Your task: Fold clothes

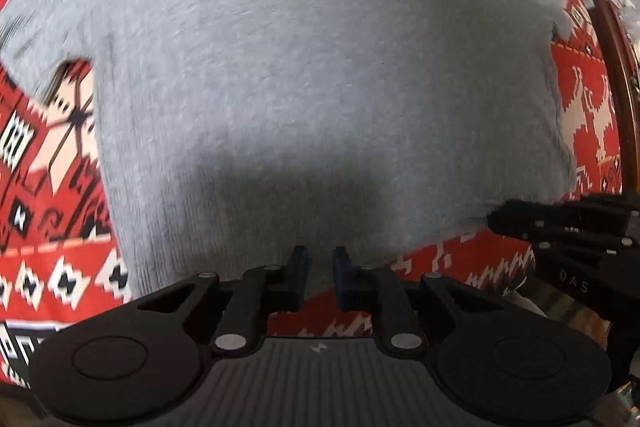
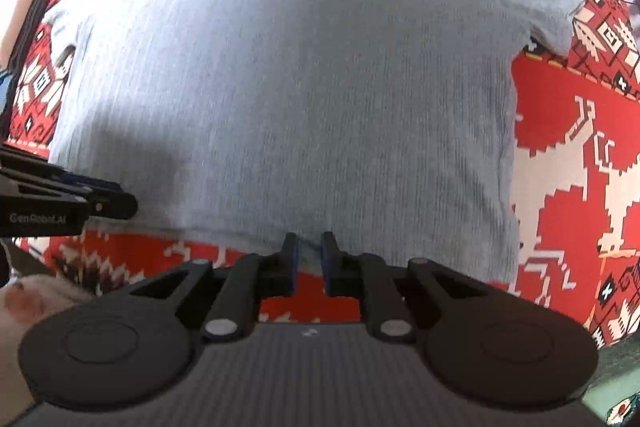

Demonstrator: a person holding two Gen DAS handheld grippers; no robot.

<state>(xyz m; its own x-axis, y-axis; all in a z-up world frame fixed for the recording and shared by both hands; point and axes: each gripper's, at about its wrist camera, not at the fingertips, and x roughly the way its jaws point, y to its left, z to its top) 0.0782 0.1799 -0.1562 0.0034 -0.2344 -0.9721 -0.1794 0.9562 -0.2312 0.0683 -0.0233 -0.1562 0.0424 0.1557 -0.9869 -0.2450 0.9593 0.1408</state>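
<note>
Grey T-shirt (image 1: 320, 67) spread flat on red patterned blanket (image 1: 60, 187), hem nearest. Left gripper (image 1: 321, 263) and right gripper (image 2: 309, 251) each pinching the hem, jaws nearly closed. No fold made yet.

Matt grey ribbed-knit cloth T-shirt (image 1: 320, 67) on a woven red patterned blanket (image 1: 52, 187).

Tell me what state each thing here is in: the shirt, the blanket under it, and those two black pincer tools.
Grey T-shirt: spread flat, unfolded, sleeves out.
Red patterned blanket: lying flat under the shirt.
Left gripper: at the bottom hem, jaws nearly closed around it.
Right gripper: at the bottom hem, jaws nearly closed around it.
</note>
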